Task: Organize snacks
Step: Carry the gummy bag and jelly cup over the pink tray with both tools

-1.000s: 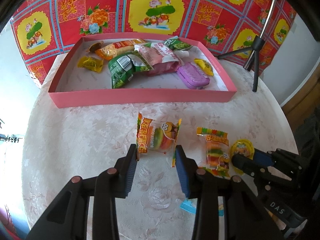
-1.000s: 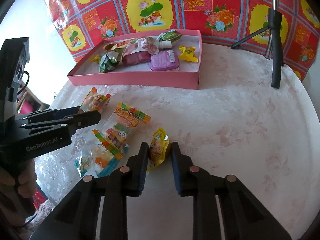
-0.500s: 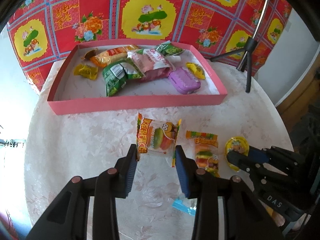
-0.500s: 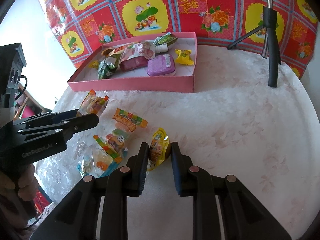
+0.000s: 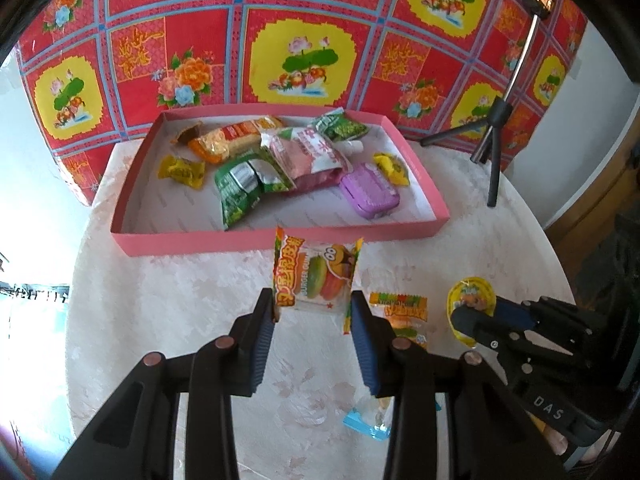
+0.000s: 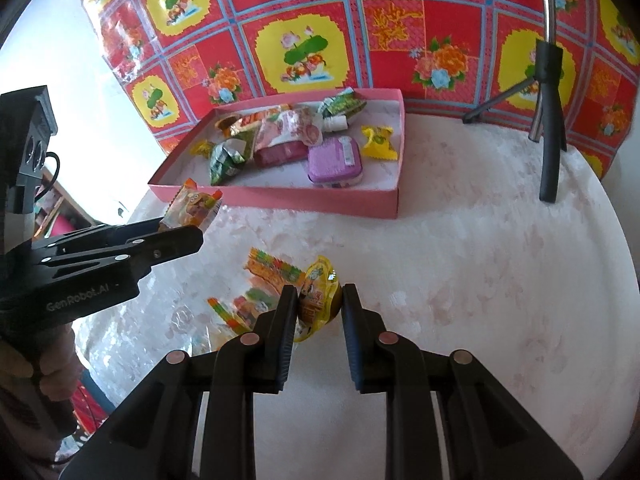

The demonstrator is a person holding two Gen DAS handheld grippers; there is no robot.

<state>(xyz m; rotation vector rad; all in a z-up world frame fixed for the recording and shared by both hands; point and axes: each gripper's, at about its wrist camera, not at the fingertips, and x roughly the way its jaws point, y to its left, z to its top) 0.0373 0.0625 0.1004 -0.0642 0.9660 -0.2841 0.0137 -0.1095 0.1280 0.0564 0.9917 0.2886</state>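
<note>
My left gripper [image 5: 312, 304] is shut on a burger gummy packet [image 5: 316, 276], which hangs upright above the table in front of the pink tray [image 5: 280, 240]. From the right wrist view the same left gripper [image 6: 180, 236] shows at the left with the burger gummy packet [image 6: 192, 204] at its tip. My right gripper [image 6: 320, 300] is shut on a yellow jelly cup [image 6: 320, 280] and holds it just over the tablecloth. The right gripper [image 5: 460, 316] and the yellow jelly cup [image 5: 472, 296] also appear at the right of the left wrist view.
The tray holds several snacks, among them a purple box [image 5: 370, 196] and a green packet [image 5: 244, 184]. Another gummy packet [image 5: 400, 308] and a clear packet with a blue edge [image 5: 366, 428] lie on the table. A black tripod [image 6: 550, 120] stands at the back right.
Both grippers keep their grip. They have come up slightly with their snacks, and the tray now sits lower in both views.
</note>
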